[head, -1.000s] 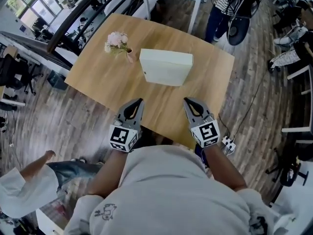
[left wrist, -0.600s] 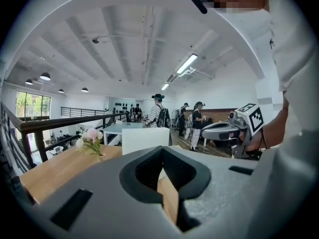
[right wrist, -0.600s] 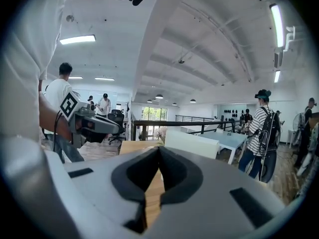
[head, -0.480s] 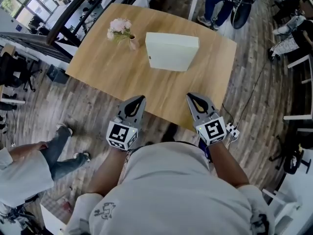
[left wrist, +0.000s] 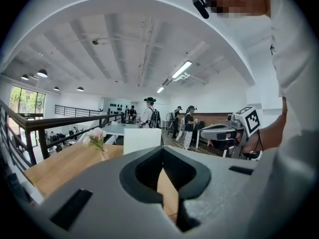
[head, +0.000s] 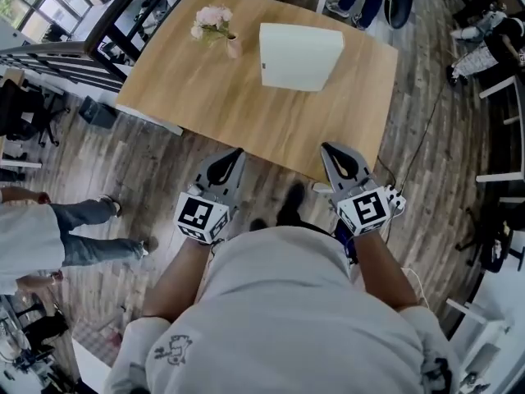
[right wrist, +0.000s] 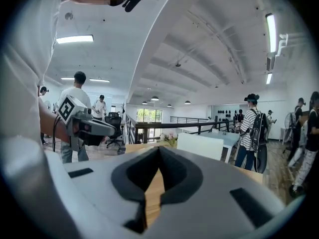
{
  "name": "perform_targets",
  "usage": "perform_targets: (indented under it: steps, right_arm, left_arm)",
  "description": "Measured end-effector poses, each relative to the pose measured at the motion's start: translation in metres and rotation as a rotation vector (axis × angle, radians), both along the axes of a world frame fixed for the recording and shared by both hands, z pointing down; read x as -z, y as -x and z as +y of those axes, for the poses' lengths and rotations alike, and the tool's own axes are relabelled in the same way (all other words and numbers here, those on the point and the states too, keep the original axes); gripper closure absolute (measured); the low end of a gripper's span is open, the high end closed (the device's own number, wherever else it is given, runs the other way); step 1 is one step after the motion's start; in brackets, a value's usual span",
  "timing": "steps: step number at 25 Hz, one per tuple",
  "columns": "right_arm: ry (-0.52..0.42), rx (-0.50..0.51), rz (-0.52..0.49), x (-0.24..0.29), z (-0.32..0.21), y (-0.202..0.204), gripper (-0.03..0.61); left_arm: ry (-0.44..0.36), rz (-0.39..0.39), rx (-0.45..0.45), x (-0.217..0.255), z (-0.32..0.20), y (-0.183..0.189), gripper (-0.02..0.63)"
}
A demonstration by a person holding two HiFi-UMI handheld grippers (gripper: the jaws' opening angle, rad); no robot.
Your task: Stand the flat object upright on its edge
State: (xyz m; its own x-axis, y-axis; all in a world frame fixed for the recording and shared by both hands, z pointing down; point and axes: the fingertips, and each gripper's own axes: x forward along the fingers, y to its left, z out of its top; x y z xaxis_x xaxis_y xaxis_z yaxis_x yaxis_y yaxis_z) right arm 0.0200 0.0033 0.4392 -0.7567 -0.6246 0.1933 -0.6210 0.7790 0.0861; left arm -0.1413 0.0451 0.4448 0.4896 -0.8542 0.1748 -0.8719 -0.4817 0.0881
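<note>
**Q:** Where is the flat object, and how does it stand?

**A:** The white flat panel (head: 300,46) is on the far part of the wooden table (head: 246,109). It stands upright on its lower edge, with its broad face toward the operator. Nothing touches it.

**Q:** What is next to it?

**A:** A small vase of pink flowers (head: 216,25) stands on the table to the panel's left. It is near the panel, with a strip of bare tabletop between them. The rest of the tabletop between the panel and the near edge carries nothing.

**Q:** What is the state of each claw?

**A:** The left gripper (head: 232,156) has its jaws fully together and holds nothing. Its own view shows only tabletop past the closed tips. The right gripper (head: 331,149) is the same, with jaws together and nothing between them.

**Q:** Where are the claws in relation to the panel?

**A:** Both are at the table's near edge, well apart from the panel, and point roughly level toward it. The left tip is over the plank floor (head: 426,130) just short of the edge. The right tip overlaps the edge. The two grippers are side by side with a wide gap between them.

**Q:** What surrounds the table?

**A:** A dark railing (head: 123,19) runs past the table's far left corner. A bystander in jeans (head: 78,228) stands on the floor at the left.
</note>
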Motion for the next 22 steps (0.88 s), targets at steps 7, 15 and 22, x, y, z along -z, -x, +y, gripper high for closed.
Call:
perform_targets:
  steps: [7, 15, 22]
  right_arm:
    - [0.000, -0.034, 0.005, 0.002, 0.054, 0.006, 0.574]
    - [-0.019, -0.075, 0.005, 0.010, 0.107, 0.002, 0.574]
    - [-0.018, -0.086, 0.017, 0.019, 0.136, -0.003, 0.574]
  left_arm:
    - [-0.026, 0.000, -0.047, 0.007, 0.048, 0.011, 0.607]
    - [-0.066, 0.003, -0.099, 0.018, 0.091, 0.008, 0.607]
    - [-0.049, 0.026, -0.110, 0.014, 0.114, 0.004, 0.606]
